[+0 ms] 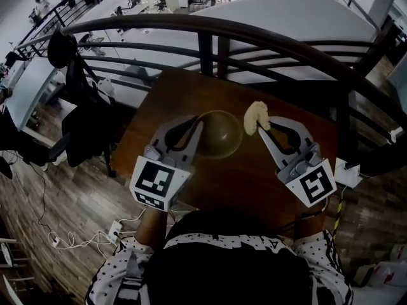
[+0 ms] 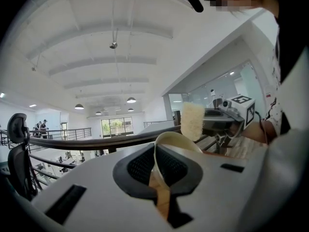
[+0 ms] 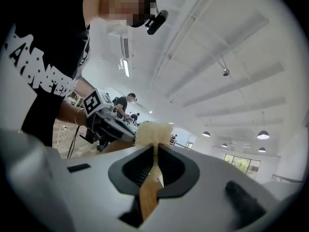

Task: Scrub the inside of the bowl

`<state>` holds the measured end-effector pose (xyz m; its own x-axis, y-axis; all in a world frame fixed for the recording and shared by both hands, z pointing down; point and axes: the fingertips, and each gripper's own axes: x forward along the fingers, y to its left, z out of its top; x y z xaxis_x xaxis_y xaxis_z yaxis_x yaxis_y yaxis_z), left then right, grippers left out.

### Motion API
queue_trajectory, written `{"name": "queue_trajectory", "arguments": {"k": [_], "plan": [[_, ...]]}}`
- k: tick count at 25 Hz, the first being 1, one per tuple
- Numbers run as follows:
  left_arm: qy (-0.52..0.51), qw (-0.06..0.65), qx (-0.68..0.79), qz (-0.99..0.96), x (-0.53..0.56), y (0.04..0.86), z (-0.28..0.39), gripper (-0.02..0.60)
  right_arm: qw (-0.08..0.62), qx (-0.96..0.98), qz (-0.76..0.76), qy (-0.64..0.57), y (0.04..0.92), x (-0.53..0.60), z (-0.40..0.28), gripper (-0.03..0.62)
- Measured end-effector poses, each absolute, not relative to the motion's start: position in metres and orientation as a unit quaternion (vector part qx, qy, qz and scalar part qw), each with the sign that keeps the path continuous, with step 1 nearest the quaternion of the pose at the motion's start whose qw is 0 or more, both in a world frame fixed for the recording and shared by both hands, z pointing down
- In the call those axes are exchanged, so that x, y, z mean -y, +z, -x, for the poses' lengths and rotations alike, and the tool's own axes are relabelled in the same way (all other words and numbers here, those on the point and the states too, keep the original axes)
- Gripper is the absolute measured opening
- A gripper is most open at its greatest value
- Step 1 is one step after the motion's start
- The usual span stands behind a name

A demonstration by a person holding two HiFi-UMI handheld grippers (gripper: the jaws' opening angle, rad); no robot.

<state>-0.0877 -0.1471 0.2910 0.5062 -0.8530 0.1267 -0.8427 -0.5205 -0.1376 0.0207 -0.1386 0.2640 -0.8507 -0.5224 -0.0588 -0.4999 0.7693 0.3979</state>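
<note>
A dark olive bowl [image 1: 220, 134] sits tilted above the brown table [image 1: 254, 183] in the head view. My left gripper [image 1: 198, 126] is shut on the bowl's left rim. In the left gripper view that rim shows as a cream band [image 2: 169, 141] pinched between the black pads of the left gripper [image 2: 156, 170]. My right gripper [image 1: 260, 128] is shut on a pale fluffy scrubber [image 1: 255, 115], held just right of the bowl and outside it. The right gripper view shows the scrubber [image 3: 153, 132] sticking out past the right gripper [image 3: 153, 164], with the left gripper [image 3: 102, 114] beyond it.
A dark curved railing [image 1: 210, 27] runs right behind the table's far edge. A chair draped with a black jacket [image 1: 86, 116] stands to the left. A power strip and cables [image 1: 114, 230] lie on the wooden floor. A white socket box [image 1: 348, 172] sits at the table's right edge.
</note>
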Motion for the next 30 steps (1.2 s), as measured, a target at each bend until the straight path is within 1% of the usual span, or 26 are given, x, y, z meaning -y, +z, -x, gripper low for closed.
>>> {"name": "queue_trajectory", "arguments": {"k": [5, 10, 13, 19, 24, 30], "plan": [[-0.059, 0.040, -0.458, 0.886, 0.139, 0.275, 0.085, 0.023, 0.001, 0.956, -0.233, -0.178, 0.261, 0.145, -0.025, 0.040], [-0.025, 0.029, -0.424, 0.905, 0.129, 0.260, 0.082, 0.023, -0.043, 0.972, -0.192, -0.125, 0.255, 0.146, -0.027, 0.040], [-0.002, 0.024, -0.407, 0.913, 0.126, 0.251, 0.077, 0.023, -0.058, 0.977, -0.170, -0.112, 0.255, 0.141, -0.023, 0.040], [-0.003, 0.030, -0.405, 0.914, 0.128, 0.246, 0.073, 0.023, -0.076, 0.980, -0.153, -0.098, 0.254, 0.136, -0.016, 0.040], [0.005, 0.024, -0.416, 0.909, 0.133, 0.246, 0.075, 0.025, -0.062, 0.980, -0.157, -0.109, 0.259, 0.133, -0.013, 0.040], [0.012, 0.015, -0.437, 0.899, 0.138, 0.246, 0.078, 0.024, -0.071, 0.978, -0.172, -0.094, 0.262, 0.132, -0.017, 0.040]]}}
